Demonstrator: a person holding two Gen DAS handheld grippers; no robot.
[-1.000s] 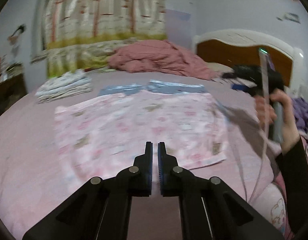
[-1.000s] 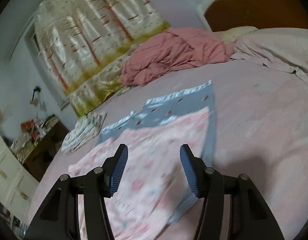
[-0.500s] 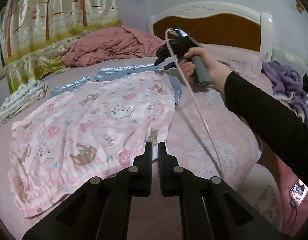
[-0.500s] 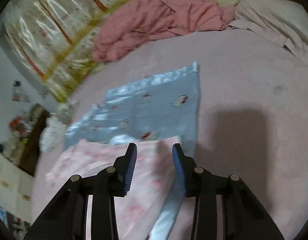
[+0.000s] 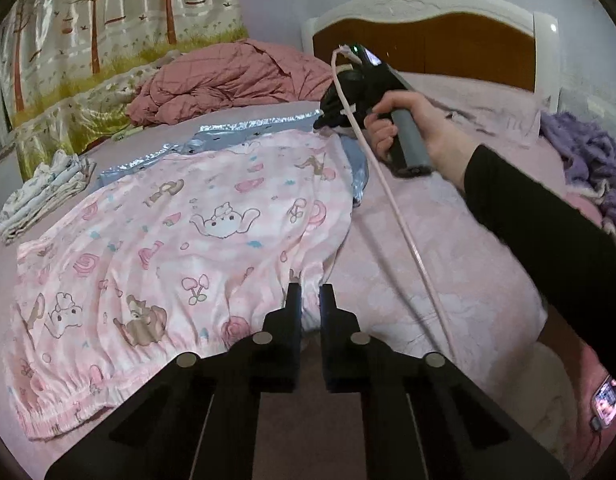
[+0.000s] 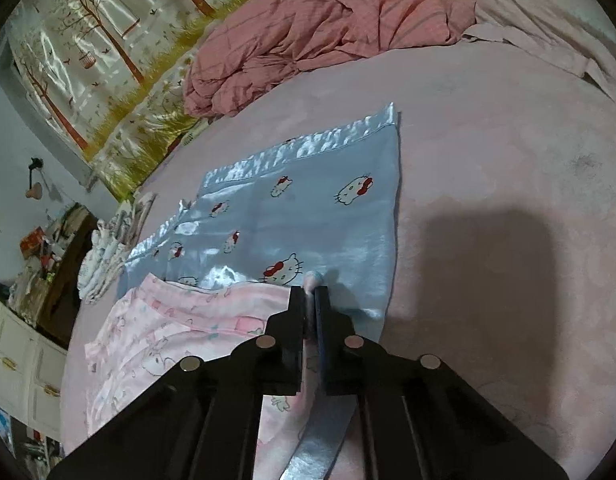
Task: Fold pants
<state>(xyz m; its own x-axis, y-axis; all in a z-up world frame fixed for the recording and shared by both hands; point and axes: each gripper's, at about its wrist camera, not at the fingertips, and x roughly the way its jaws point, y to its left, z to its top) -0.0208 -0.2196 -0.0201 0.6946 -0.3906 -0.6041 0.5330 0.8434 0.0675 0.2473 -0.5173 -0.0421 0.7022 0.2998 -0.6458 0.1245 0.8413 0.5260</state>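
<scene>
Pink cartoon-print pants (image 5: 168, 248) lie spread on the pink bed, over blue satin Hello Kitty pants (image 6: 308, 208). My left gripper (image 5: 306, 296) is shut on the near right corner of the pink pants. My right gripper (image 6: 309, 294) is shut on the far right corner of the pink pants, a pink fold pinched between its fingers. In the left wrist view the right gripper (image 5: 327, 120) sits at that far corner, held by a hand with a pink cable trailing from it.
A crumpled pink quilt (image 5: 228, 76) lies at the back by the curtain. A folded white stack (image 5: 44, 192) sits at the left edge of the bed. The headboard (image 5: 427, 40) and purple clothing (image 5: 587, 156) stand to the right. A phone (image 5: 605, 404) lies lower right.
The right gripper came down on the far right corner of the pink pants and shut on it. The left gripper moved forward onto the near right corner.
</scene>
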